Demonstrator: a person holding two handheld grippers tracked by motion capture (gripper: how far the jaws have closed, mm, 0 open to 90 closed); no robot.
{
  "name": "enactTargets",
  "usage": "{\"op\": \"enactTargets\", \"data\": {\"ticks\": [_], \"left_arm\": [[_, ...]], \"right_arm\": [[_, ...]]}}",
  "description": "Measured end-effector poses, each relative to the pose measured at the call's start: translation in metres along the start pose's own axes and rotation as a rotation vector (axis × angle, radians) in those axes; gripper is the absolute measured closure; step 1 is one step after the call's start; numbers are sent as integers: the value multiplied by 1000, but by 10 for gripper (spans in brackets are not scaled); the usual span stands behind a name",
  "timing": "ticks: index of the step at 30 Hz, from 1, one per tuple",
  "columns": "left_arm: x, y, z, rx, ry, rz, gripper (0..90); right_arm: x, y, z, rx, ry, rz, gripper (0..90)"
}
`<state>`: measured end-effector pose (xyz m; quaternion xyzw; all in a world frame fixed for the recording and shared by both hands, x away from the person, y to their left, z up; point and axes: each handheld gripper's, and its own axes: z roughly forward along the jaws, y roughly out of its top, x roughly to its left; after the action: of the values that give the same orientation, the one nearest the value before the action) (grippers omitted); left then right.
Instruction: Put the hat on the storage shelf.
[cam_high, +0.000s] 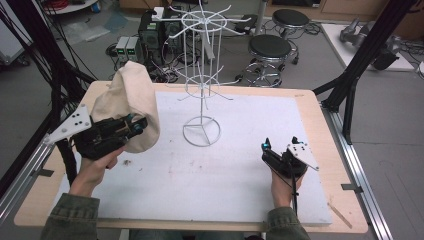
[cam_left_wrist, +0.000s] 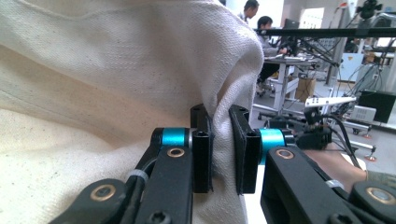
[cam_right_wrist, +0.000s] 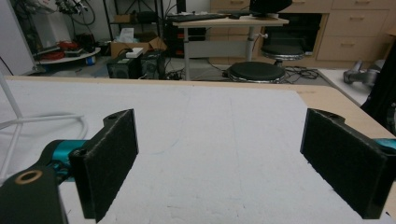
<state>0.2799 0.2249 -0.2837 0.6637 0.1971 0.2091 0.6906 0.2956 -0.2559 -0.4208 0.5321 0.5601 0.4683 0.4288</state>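
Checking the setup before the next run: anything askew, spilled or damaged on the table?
Nothing broken or spilled. The wire rack stands upright on the white mat. The left gripper pinches a fold of the cream cloth bag; the right gripper rests open on the mat.

Item one: cream canvas bag (cam_high: 131, 102), plain woven cloth, soft and slack. I see it raised off the white mat at the left of the table, bulging upward in a rounded hump with folds hanging toward the near side. A pinched fold of its fabric (cam_left_wrist: 223, 105) stands upright, creased and gathered. It sits left of the wire stand, apart from it.
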Motion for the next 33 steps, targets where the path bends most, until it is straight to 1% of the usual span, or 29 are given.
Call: {"op": "enactTargets", "data": {"ticks": [2,4,5,6,7,8,10,11,12,13,14,17,19,20,23,26,28,31,33], "left_arm": [[0,9,0,-13,-9,26,804],[2,18,0,-10,-19,39,803],[2,23,1,-12,-22,36,803],[3,28,2,-10,-20,44,803],[4,34,3,-10,-18,60,803],[4,34,3,-10,-18,60,804],[6,41,5,-23,-20,71,803],[7,44,6,-34,-24,73,803],[8,51,8,-39,-33,70,803],[8,51,8,-39,-33,70,803],[8,54,10,-37,-32,72,802],[8,65,17,-24,-26,101,802],[9,72,22,-23,-25,120,802],[9,75,24,-25,-27,124,802],[10,84,30,-24,-26,145,802],[11,93,36,-38,-15,155,802],[13,99,40,-36,-4,174,802],[14,108,46,-41,1,199,802],[16,115,52,-46,-6,208,802]], "right_arm": [[-1,1,-1,-8,-1,-2,102],[-1,1,-2,-7,2,3,102],[-1,1,-2,-7,2,3,102],[-1,1,-2,-9,2,5,102],[-1,1,-2,-11,6,19,102],[-1,1,-2,-14,7,18,103],[-1,1,-2,-16,5,15,103],[-1,1,-2,-16,5,15,103],[-1,1,-3,-18,10,12,103],[0,1,-3,-20,11,10,103],[0,1,-3,-18,13,12,102],[0,1,-4,-15,16,10,102],[-1,2,-4,-15,15,9,102],[-1,2,-4,-15,15,19,102],[-1,2,-4,-15,17,12,102],[0,2,-4,-18,20,8,102],[1,1,-4,-16,21,7,102],[0,1,-4,-14,23,6,102],[0,2,-4,-16,23,6,102]]}}
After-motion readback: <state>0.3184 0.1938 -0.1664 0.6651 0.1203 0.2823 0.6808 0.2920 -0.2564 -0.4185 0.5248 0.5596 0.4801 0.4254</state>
